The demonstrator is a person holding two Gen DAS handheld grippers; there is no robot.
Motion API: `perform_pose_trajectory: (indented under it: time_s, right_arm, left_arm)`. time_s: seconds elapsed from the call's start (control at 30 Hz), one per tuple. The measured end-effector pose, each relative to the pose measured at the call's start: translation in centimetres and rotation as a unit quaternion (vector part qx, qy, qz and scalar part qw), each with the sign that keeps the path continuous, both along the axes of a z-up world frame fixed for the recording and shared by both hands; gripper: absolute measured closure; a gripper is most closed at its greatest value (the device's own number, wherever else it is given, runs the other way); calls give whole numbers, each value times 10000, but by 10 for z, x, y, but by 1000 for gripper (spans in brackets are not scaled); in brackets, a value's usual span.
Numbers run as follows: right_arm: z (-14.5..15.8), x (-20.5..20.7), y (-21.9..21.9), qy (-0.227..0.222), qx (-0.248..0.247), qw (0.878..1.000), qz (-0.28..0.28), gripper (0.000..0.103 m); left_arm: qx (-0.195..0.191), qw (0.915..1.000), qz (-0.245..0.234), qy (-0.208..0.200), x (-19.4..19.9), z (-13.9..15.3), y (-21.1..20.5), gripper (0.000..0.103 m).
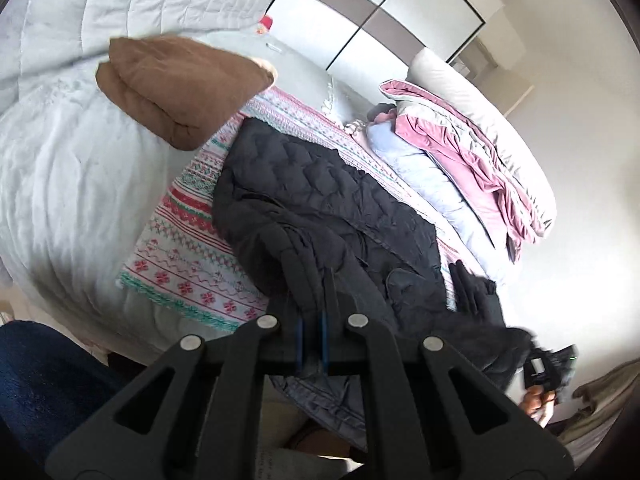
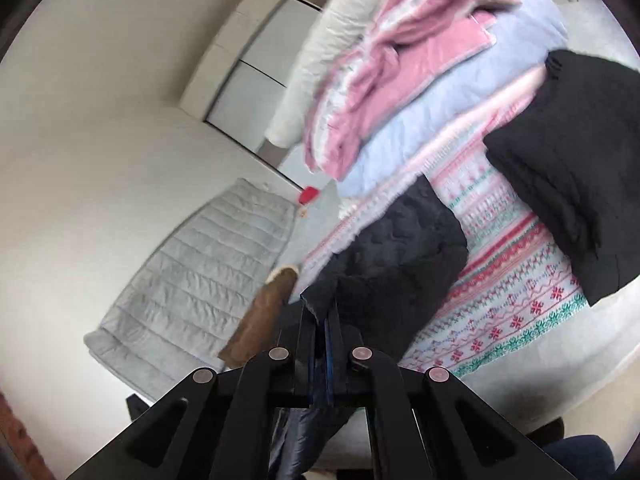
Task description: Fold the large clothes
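Note:
A black quilted jacket (image 1: 320,184) lies across a patterned blanket (image 1: 180,248) on the bed, and its near edge is lifted. My left gripper (image 1: 312,292) is shut on that near edge, with fabric bunched between its fingers. My right gripper (image 2: 320,316) is shut on another part of the same jacket (image 2: 392,248), and dark lining hangs below its jaws. In the left wrist view the right gripper (image 1: 550,368) shows at the lower right with a hand under it, at the jacket's far end.
A folded brown garment (image 1: 180,88) sits on the white duvet. A pink jacket (image 1: 460,144) lies piled on a light blue one (image 1: 420,172) beside a white pillow. A folded black garment (image 2: 568,168) rests on the blanket (image 2: 500,280). A grey quilted coat (image 2: 200,272) lies beyond.

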State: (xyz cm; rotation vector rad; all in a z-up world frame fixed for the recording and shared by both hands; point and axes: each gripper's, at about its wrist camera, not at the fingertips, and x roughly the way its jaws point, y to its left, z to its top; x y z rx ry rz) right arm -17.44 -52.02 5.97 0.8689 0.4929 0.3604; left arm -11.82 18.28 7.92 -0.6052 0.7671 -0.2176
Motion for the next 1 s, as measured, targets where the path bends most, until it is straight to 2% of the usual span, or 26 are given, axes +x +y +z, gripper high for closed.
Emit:
perform_pose_trajectory:
  time_s: [0.07,0.2,0.3,0.43,0.53,0.6,0.67,0.73,0.8,0.87,0.93,0.97,1.0]
  right_arm:
    - [-13,15,0,275,179,9995,27,100]
    - [-5,24,-3,40,358,9993,-46,101]
    - [12,49,-10,-46,324,9994,-104,101]
    - [41,100,-14,-90,237,9995,-185,101]
    - [61,155,-14,-87,210,9993,-292,101]
    - [67,193,-16,-25,158,9987,-489,101]
    - [66,231,-18,84,94,9975,-702,101]
    - [55,271,-22,309,-29,9939,-1057,101]
    - [30,314,-24,549,-82,9924,-1100,101]
    - [-6,355,-19,1154,-453,9862,-1097,99]
    - [-36,385,-14,1822,-724,9766,-889,95]
    - [-47,398,-16,2036,-759,9728,-806,91]
    - [-51,402,-18,2059,-773,9721,-820,82]
  left_arm:
    - [-75,10000,-48,34,6,2,-1,96]
    - [-119,9999,63,-5,26,14,0,96]
    - [-206,9995,238,19,59,26,6,96]
    - [-413,9976,527,158,124,43,13,96]
    - [-533,9943,856,341,184,50,15,95]
    - [-655,9901,1118,542,233,42,18,95]
    - [-557,9920,985,565,278,30,14,93]
    - [-429,9905,1043,782,318,6,12,88]
    - [-191,9890,1021,1049,352,-27,10,85]
    - [-91,9882,842,1277,374,-63,8,79]
    - [170,9813,734,1769,392,-82,5,72]
    - [250,9821,766,1701,395,-80,6,70]
    - [398,9841,847,1508,395,-75,6,60]
